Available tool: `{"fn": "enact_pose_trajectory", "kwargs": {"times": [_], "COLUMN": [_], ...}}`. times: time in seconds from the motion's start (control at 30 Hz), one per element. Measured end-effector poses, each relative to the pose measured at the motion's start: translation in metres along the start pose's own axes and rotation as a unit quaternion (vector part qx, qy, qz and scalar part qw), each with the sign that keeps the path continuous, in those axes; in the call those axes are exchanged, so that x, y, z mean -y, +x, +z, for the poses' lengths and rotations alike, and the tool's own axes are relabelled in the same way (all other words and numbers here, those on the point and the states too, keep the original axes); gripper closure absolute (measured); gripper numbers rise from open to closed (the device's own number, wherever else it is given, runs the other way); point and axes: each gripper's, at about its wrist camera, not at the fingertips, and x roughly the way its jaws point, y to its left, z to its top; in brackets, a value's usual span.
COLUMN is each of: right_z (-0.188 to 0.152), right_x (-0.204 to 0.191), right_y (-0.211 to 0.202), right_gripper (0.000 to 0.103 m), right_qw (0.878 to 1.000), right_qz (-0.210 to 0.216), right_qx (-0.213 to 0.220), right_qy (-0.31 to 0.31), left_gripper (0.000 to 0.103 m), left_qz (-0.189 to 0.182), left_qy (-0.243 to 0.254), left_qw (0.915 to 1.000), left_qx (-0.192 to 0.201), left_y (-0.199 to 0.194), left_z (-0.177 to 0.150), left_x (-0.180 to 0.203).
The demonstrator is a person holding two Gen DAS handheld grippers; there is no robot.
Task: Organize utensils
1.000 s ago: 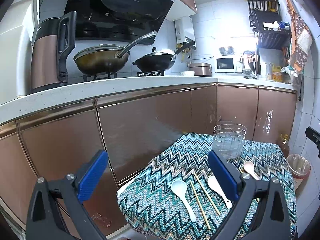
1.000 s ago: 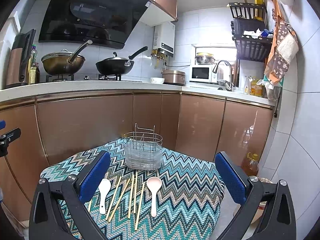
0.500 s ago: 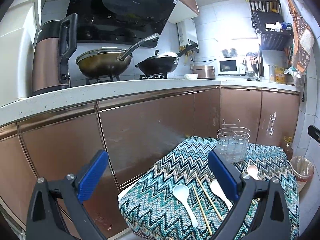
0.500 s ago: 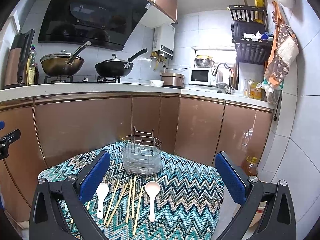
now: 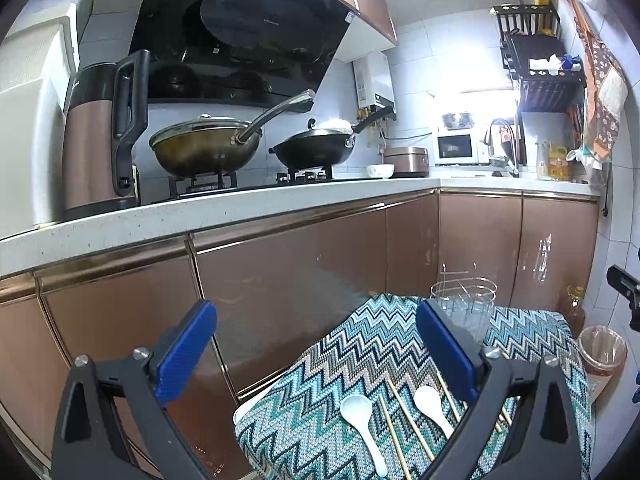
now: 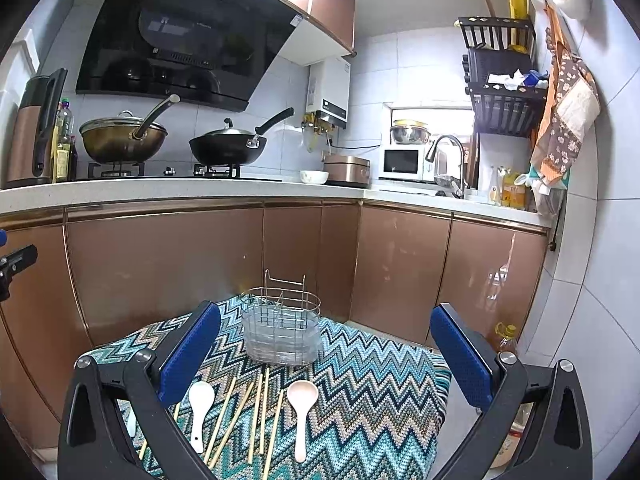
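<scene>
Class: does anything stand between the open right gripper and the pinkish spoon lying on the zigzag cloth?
Nothing visible does. The right gripper hangs open above the cloth, and the pinkish spoon lies clear, wooden chopsticks beside it.

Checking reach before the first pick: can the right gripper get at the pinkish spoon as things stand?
Probably yes. The right gripper has its jaws open and empty, and the pinkish spoon lies alone on the cloth, chopsticks beside it but apart.
</scene>
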Motion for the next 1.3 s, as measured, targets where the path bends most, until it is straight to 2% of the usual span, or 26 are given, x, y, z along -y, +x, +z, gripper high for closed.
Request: {"fn": "enact_pose_trajectory", "kwargs": {"times": [0.37,0.57,0.67,0.77,0.87,0.93,1.03,1.07,1.13,1.2,1.23,1.3], "right_z": [0.006,0.004,0.002,-0.001,-0.007,-0.015,-0.030,-0.035,-0.044,-0.051,-0.054,-0.061], "right_x": [0.016,0.018,0.021,0.024,0.026,0.026,0.027,0.026,0.021,0.013,0.008,-0.008], "right_y": [0.020,0.041,0.056,0.075,0.098,0.115,0.144,0.156,0.174,0.196,0.203,0.219], "right_gripper": [0.000,0.000,0.000,0.000,0.000,0.000,0.001,0.004,0.018,0.037,0.041,0.055], "right_qw": [1.000,0.999,0.998,0.996,0.991,0.986,0.971,0.963,0.949,0.930,0.926,0.916], "right_qz": [0.011,0.025,0.024,0.035,0.053,0.076,0.120,0.137,0.164,0.198,0.205,0.220], "right_qx": [0.000,-0.027,-0.050,-0.082,-0.120,-0.148,-0.204,-0.228,-0.262,-0.298,-0.307,-0.329], "right_qy": [0.015,0.017,0.016,0.019,0.014,0.018,0.043,0.053,0.066,0.081,0.080,0.069], "left_gripper": [0.002,0.002,0.002,0.002,0.002,0.003,0.003,0.004,0.009,0.019,0.022,0.028], "left_qz": [0.001,-0.027,-0.050,-0.080,-0.113,-0.130,-0.146,-0.150,-0.158,-0.163,-0.164,-0.171], "left_qy": [-0.023,-0.035,-0.042,-0.052,-0.072,-0.086,-0.094,-0.096,-0.103,-0.107,-0.108,-0.114], "left_qw": [0.9997,0.9980,0.9937,0.9845,0.9699,0.9589,0.9456,0.9423,0.9304,0.9202,0.9164,0.9045], "left_qx": [0.008,-0.045,-0.091,-0.147,-0.203,-0.237,-0.275,-0.284,-0.314,-0.339,-0.349,-0.374], "left_y": [0.014,0.046,0.068,0.092,0.118,0.136,0.158,0.164,0.183,0.201,0.208,0.225], "left_z": [0.016,0.009,0.001,-0.010,-0.025,-0.036,-0.048,-0.050,-0.059,-0.065,-0.068,-0.075], "left_x": [0.001,0.003,0.006,0.011,0.016,0.020,0.026,0.028,0.033,0.037,0.038,0.042]}}
